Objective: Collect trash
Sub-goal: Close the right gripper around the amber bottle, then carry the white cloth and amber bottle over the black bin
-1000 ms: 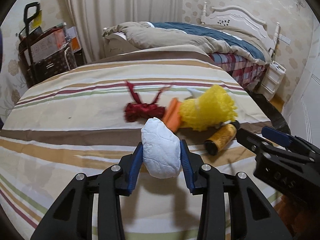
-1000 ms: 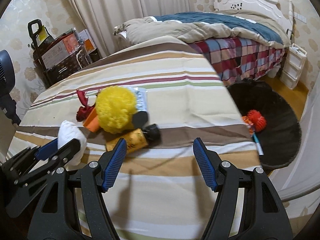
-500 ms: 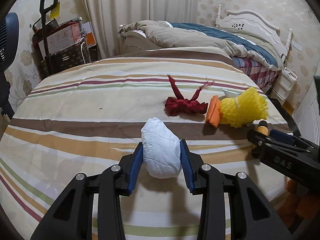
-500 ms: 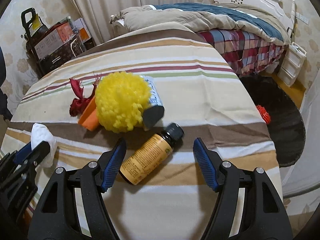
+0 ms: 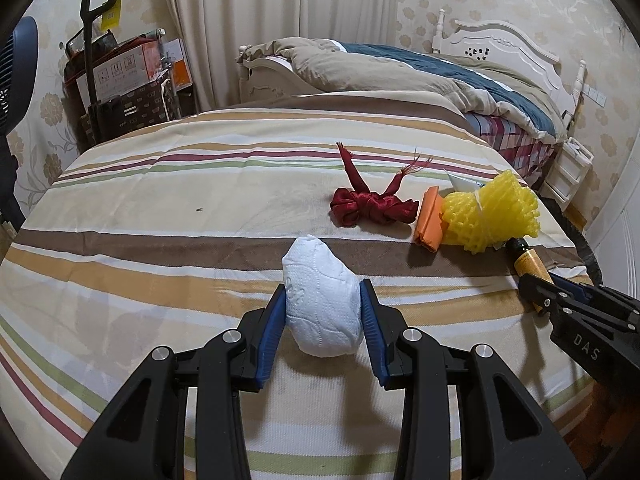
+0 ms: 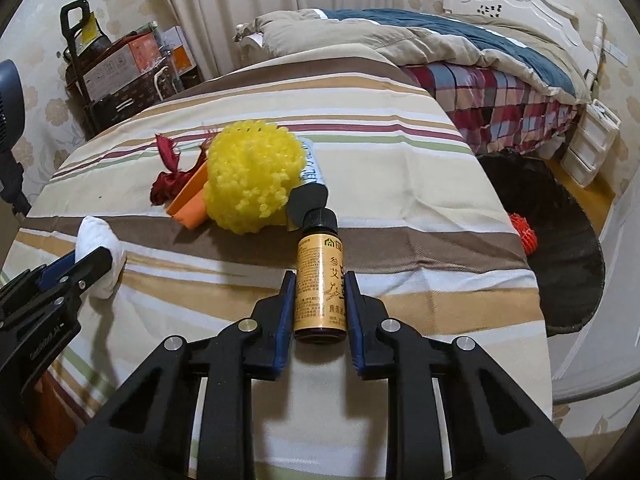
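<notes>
My left gripper point(image 5: 322, 294) is shut on a white crumpled tissue wad point(image 5: 320, 312), just above the striped cover point(image 5: 160, 200). In the right wrist view, my right gripper point(image 6: 320, 286) has its jaws closing on a small amber bottle point(image 6: 319, 248) with a gold label and black cap; the blue pads press on both sides of it. Behind the bottle lie a yellow foam net point(image 6: 252, 176), an orange piece point(image 6: 190, 208), a red ribbon point(image 6: 166, 186) and a tube with a black cap point(image 6: 310, 196). The left gripper point(image 6: 84, 264) shows at the left edge.
A black bag point(image 6: 560, 248) lies on the floor to the right, with a red net ball point(image 6: 526, 234) in it. Beyond it stand a bed point(image 6: 460, 52) and white drawers point(image 6: 592, 140). A cart of boxes point(image 5: 120, 76) and a fan point(image 5: 16, 80) stand far left.
The right gripper came down over the amber bottle and its jaws closed from wide apart onto it. The left gripper shifted a little and kept the tissue wad.
</notes>
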